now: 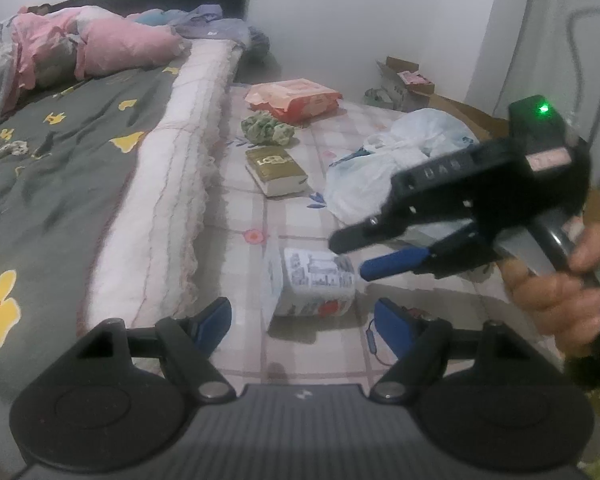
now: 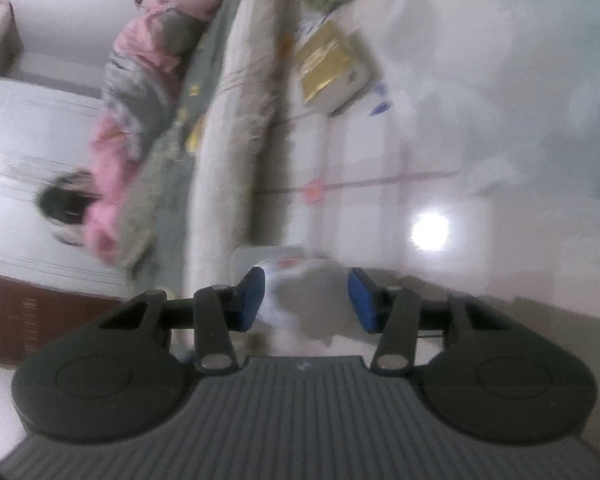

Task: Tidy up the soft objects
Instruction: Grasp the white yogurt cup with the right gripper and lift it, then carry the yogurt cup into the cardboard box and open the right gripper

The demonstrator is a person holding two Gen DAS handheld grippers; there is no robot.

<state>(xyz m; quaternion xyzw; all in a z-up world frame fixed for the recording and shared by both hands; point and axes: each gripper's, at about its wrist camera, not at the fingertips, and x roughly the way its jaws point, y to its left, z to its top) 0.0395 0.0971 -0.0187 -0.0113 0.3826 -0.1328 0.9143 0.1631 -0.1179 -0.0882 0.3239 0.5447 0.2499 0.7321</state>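
Lying on its side on the pink checked sheet (image 1: pixel 300 360), in the lower middle of the left wrist view: a soft white tissue pack printed with grey buildings and red patches (image 1: pixel 312 284), long axis running across the frame, left to right, one short end turned to the lower left. Just above and ahead of the left gripper (image 1: pixel 302 320), jaws wide and empty, the pack sitting beyond the gap, not yet between the blue pads. Closer from the right side: the right gripper (image 1: pixel 350 256), carried by a hand (image 1: pixel 560 292), tips nearly at the pack's right end, jaws half open with nothing pressed. In the blurred right wrist view, the same pack (image 2: pixel 296 280) partly between the pads, contact impossible to tell. Probably the right one nearer for the pick. Readable writing: none for sure; gold lettering on the olive book (image 1: pixel 278 170) too blurred, the orange wipes packet (image 1: pixel 292 98) also unreadable.
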